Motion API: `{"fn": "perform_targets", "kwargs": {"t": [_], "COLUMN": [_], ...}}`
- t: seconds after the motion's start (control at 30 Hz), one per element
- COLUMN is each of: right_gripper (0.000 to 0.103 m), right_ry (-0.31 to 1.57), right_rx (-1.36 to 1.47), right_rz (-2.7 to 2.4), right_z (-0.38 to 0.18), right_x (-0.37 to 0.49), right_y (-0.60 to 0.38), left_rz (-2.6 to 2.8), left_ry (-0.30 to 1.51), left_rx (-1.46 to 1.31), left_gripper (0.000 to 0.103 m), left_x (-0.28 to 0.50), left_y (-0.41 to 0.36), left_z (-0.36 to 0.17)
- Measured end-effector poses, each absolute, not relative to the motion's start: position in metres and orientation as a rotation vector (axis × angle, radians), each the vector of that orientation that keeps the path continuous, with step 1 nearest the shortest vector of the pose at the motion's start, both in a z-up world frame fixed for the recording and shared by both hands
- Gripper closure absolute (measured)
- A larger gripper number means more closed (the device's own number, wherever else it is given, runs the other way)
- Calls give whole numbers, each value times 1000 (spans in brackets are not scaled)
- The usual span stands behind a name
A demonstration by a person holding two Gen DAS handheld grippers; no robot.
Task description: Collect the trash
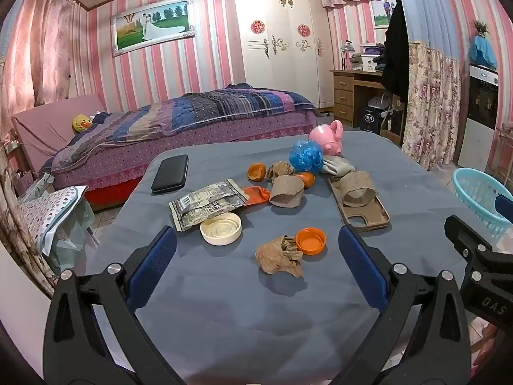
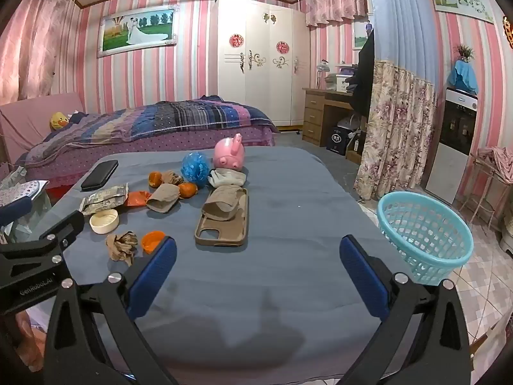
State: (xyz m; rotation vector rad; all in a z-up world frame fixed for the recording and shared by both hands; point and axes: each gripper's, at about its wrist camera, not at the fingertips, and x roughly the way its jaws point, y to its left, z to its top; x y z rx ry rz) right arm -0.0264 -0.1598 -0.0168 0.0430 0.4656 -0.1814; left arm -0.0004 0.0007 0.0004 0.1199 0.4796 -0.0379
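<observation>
Trash lies on a table with a blue cloth [image 1: 243, 314]: a crumpled brown paper [image 1: 279, 256], an orange cap [image 1: 310, 240], a white lid [image 1: 220, 228], a foil wrapper [image 1: 206, 203], cardboard tubes [image 1: 286, 192], orange peels [image 1: 256, 171]. My left gripper [image 1: 256, 269] is open, its fingers either side of the crumpled paper, a little short of it. My right gripper [image 2: 258, 276] is open and empty over bare cloth, right of the paper [image 2: 121, 245]. A turquoise basket [image 2: 424, 235] stands off the table's right edge.
A brown phone case [image 2: 222, 224] with a tube on it, a black case [image 1: 170, 174], a blue mesh ball [image 1: 306, 156], a pink pig toy [image 1: 330, 138] and a grey cloth [image 2: 226, 177] also lie on the table. A bed stands behind.
</observation>
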Motion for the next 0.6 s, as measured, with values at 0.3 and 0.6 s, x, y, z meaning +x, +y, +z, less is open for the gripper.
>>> {"fn": "perform_targets", "kwargs": {"t": [0.3,0.6], "right_gripper": [4,4], "right_ry": [458,459], "right_rx": [43,52], "right_rz": [-183,-189], "right_z": [-16,-15], "right_x": [-29,-27], "right_y": [-160,-163], "left_rz": [-36,-35], "left_ry": [483,484], "left_rx": [125,130], "left_gripper": [5,5], "left_x": [0,0], "left_y": [1,1], "left_z": [0,1]}}
